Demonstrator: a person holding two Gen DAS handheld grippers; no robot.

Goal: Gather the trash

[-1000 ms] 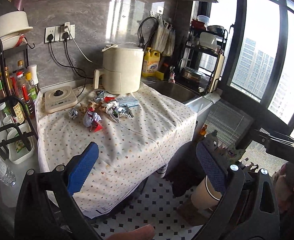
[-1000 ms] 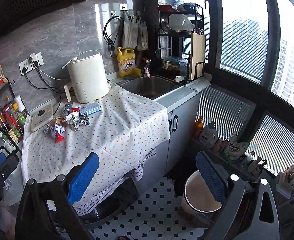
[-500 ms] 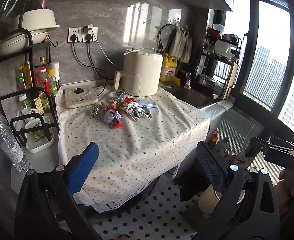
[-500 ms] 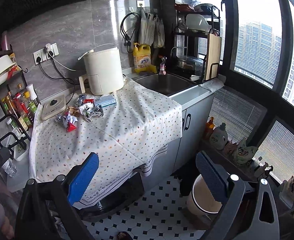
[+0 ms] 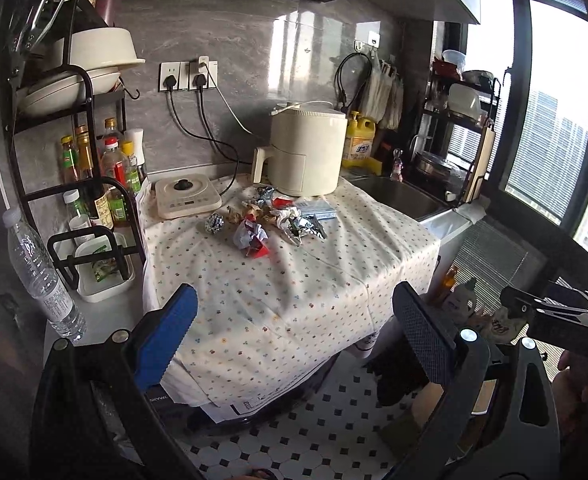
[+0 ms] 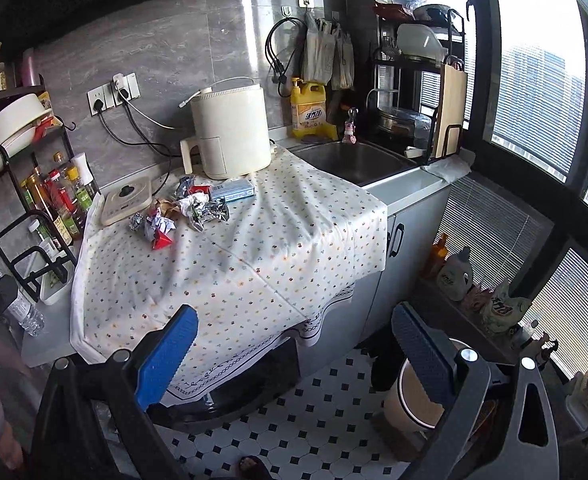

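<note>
A heap of crumpled trash (image 5: 270, 220) lies on the dotted tablecloth (image 5: 294, 292) before the cream appliance: a foil ball (image 5: 214, 223), a red-and-white wrapper (image 5: 251, 236), silver wrappers (image 5: 303, 227). The heap also shows in the right wrist view (image 6: 178, 212). A beige bin (image 6: 417, 400) stands on the floor at the right, partly behind a finger. My left gripper (image 5: 294, 336) is open and empty, well short of the heap. My right gripper (image 6: 294, 356) is open and empty, farther back above the floor.
A cream appliance (image 5: 305, 152) and a small cooktop (image 5: 186, 200) stand behind the trash. A bottle rack (image 5: 94, 176) and a water bottle (image 5: 38, 272) are at the left. The sink (image 6: 353, 160) and dish rack (image 6: 417, 80) are at the right.
Both grippers have risen and swung, so the table sits more central and closer in the left view. Both jaws stay open. The trash has not moved.
</note>
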